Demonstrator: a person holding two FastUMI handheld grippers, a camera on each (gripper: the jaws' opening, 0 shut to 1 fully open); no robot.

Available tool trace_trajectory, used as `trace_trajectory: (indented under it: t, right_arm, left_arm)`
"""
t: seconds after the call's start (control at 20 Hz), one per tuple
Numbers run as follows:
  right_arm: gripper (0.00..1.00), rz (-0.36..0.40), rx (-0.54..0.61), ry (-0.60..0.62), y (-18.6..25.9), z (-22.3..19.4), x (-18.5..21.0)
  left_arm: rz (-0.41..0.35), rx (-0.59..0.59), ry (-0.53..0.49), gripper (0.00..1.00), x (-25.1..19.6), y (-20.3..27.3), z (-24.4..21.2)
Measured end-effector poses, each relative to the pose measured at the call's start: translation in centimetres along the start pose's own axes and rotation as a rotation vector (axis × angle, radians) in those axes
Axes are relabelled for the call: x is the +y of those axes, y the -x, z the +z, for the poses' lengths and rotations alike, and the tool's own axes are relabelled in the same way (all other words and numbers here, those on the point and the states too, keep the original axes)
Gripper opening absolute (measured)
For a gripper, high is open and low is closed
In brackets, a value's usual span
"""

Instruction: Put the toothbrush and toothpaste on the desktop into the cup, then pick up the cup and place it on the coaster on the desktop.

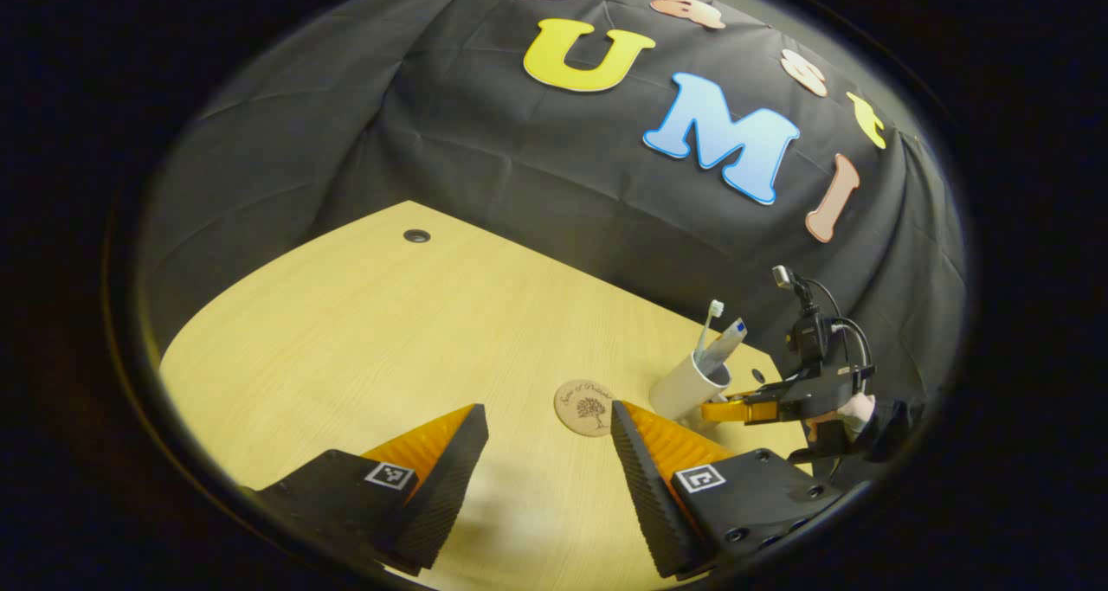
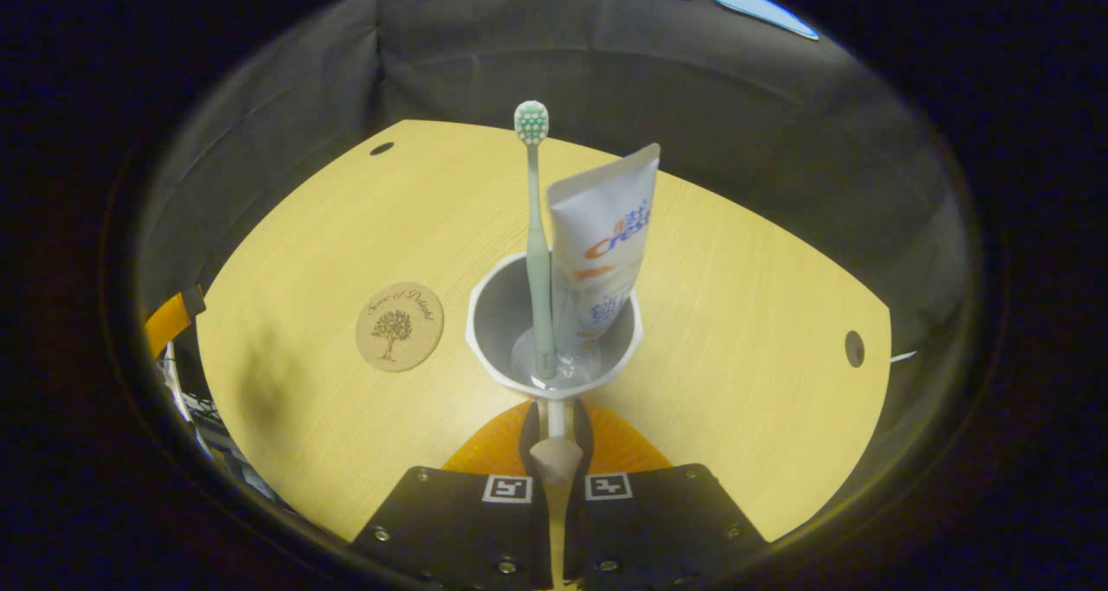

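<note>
Right gripper (image 2: 554,440) fingers pinched together on cup (image 2: 554,331) handle, near side. Toothbrush (image 2: 537,228) & toothpaste (image 2: 602,245) upright inside cup. Coaster (image 2: 399,326) just left of cup on surface (image 2: 736,314), slightly farther; short leftward carry needed. Left gripper (image 1: 550,452) fingers apart, empty, near coaster. Cup base & handle mostly hidden.

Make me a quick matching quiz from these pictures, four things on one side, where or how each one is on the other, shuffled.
Things:
1. toothbrush
2. coaster
3. right claw
4. left claw

States:
A. open above the desktop
B. bare, beside the cup
C. standing in the cup with the toothpaste
D. closed on the cup's handle

Pairs: 1-C, 2-B, 3-D, 4-A
</note>
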State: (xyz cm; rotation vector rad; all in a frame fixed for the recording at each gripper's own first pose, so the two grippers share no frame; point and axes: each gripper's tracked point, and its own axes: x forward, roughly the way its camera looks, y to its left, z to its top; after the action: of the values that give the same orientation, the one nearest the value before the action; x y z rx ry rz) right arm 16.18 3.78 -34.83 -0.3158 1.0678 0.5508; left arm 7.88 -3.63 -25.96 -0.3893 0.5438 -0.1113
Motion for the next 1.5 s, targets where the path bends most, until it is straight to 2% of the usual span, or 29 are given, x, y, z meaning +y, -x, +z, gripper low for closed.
trace_trajectory:
  t: [0.2,0.45,0.7,0.95,1.15,1.5]
  right_arm:
    - [0.08,-0.006,-0.002,-0.031,0.4,-0.1,0.5]
    - [0.07,0.028,-0.053,-0.057,2.7,1.8,2.7]
    - [0.08,0.057,-0.070,-0.040,2.5,3.5,7.8]
    - [0.07,0.077,-0.046,-0.006,0.2,3.4,10.9]
    - [0.07,0.073,-0.025,0.004,-1.5,4.0,10.7]
    - [0.08,0.031,0.002,0.016,-0.7,3.8,10.9]
  left_arm:
    - [-0.007,0.012,-0.016,0.94,0.2,0.4,-0.5]
    - [-0.023,0.011,-0.013,0.94,0.6,0.9,-0.7]
    - [-0.036,0.005,-0.009,0.94,0.8,1.9,-0.4]
    - [-0.040,0.006,-0.021,0.94,2.4,2.9,0.1]
    - [-0.043,0.000,0.007,0.93,3.8,3.6,0.4]
    - [-0.047,0.000,0.010,0.93,4.8,3.8,0.5]
